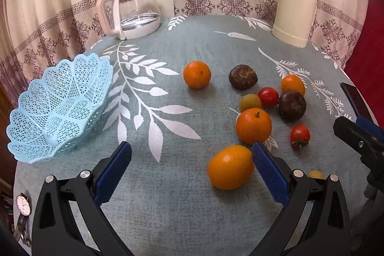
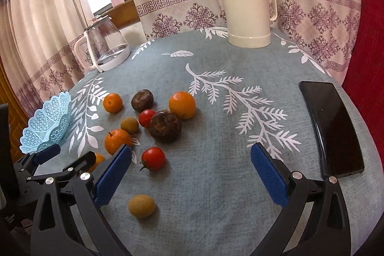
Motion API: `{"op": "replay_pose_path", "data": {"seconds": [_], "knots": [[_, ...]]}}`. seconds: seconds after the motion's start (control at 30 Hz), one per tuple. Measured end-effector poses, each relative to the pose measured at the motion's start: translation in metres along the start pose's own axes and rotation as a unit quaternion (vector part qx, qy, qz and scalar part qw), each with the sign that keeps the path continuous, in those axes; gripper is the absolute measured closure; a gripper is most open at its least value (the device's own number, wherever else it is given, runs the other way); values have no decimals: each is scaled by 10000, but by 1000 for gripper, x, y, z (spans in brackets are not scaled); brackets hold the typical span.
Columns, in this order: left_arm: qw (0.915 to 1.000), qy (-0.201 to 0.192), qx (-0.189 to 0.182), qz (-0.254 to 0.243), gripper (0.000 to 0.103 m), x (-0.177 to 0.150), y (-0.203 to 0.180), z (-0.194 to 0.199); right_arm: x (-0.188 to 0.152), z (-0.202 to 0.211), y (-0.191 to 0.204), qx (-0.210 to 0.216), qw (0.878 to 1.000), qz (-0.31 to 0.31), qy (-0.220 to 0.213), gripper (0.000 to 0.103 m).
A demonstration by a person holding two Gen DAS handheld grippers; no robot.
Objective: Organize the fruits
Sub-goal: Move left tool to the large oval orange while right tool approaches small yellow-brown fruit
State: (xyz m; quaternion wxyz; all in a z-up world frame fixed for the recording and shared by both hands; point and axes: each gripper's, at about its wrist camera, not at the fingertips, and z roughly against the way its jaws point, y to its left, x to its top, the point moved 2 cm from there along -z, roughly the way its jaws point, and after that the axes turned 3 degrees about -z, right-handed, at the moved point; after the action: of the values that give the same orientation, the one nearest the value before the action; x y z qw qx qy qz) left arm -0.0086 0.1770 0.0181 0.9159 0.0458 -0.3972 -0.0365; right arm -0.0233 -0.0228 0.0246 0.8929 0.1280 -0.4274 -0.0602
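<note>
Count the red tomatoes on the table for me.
2. One tomato sits in the cluster, touching the big dark fruit. The other tomato lies alone, nearer the cameras. None seems hidden.

A round table (image 2: pixel 216 196) is covered by a grey-blue cloth printed with white leaves. A glass kettle (image 1: pixel 134 8) stands at the upper left of the left wrist view, a cream flask (image 1: pixel 295 8) at the upper right. An empty light-blue basket (image 1: pixel 60 107) sits at the left edge. Oranges, tomatoes, dark fruits and small yellow-green fruits lie loose right of centre. A black phone (image 2: pixel 333 128) lies at the right edge. A wristwatch (image 1: pixel 22 208) lies at the lower left.
</note>
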Motion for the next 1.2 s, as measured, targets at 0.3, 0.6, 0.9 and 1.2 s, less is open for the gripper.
{"op": "replay_pose_path", "data": {"seconds": [0.3, 0.6, 0.9, 1.2], "knots": [[9997, -157, 173, 15, 2, 1, 6, 8, -9, 12, 3, 162, 9997, 203, 50, 5], [9996, -215, 173, 47, 2, 0, 11, 14, -18, 19, 13, 244, 9984, 516, 57, 5], [9995, -146, 144, 255, 2, -12, 34, 20, -27, 21, 30, 416, 9958, 796, 184, 9], [9997, -136, 44, 185, 2, -19, 37, 26, -38, 10, 43, 555, 9911, 1040, 611, 33]]}}
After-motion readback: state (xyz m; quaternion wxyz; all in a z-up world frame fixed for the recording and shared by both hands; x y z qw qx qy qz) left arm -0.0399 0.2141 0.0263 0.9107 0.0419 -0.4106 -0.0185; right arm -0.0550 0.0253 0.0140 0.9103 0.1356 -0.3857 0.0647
